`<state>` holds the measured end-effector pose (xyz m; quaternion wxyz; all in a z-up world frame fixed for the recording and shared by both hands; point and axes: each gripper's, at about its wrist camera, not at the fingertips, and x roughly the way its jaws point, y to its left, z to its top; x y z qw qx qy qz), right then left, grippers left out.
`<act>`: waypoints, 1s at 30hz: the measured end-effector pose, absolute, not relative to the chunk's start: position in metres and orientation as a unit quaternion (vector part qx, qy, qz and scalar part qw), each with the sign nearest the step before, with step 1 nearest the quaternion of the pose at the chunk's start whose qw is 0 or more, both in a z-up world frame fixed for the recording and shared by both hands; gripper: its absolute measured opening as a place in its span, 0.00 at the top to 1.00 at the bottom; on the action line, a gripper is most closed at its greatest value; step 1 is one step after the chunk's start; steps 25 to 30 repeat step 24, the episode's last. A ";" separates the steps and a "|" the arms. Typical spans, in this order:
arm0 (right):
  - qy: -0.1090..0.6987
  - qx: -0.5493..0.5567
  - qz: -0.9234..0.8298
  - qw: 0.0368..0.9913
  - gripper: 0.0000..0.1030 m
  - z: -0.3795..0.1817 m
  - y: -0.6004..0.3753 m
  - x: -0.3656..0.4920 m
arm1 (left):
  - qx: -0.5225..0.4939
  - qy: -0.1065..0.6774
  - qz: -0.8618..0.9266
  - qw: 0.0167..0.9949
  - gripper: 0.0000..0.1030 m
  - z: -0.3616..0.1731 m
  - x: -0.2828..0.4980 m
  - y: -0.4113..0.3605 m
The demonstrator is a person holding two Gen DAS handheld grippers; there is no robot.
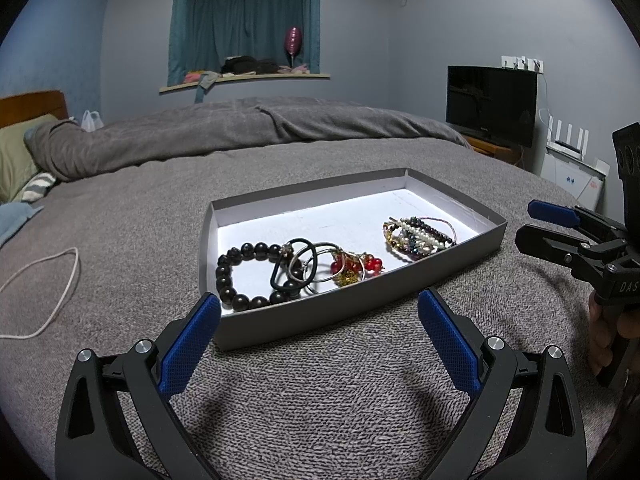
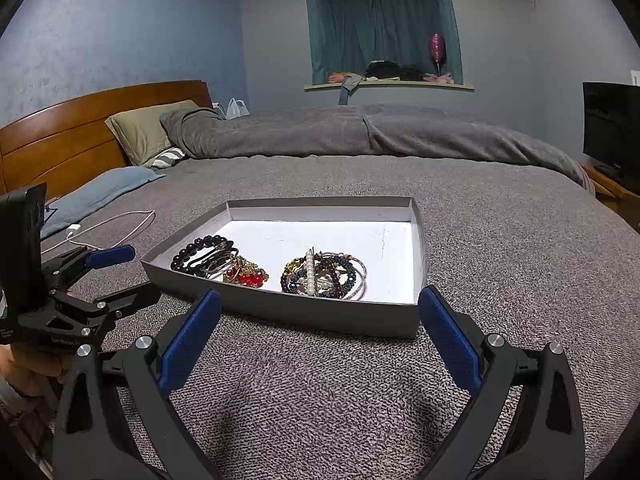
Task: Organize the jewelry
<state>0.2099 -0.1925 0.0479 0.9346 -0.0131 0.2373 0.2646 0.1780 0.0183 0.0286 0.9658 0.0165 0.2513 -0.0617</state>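
Grey blanket (image 1: 320,380) under jewelry tray (image 1: 360,312)

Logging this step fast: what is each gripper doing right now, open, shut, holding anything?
Left gripper: open, empty, short of the gray tray.
Right gripper: open, empty, also short of the tray.

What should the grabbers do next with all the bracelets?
Probably reach the right hand-held gripper forward over the tray's near wall to the bracelet pile. Both grippers are open and empty, short of the tray, and that pile lies closest ahead.
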 end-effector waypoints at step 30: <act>0.238 -0.014 0.265 0.934 0.05 0.048 -0.192 0.210 | 0.018 0.252 -0.063 0.966 0.05 0.030 0.177 0.019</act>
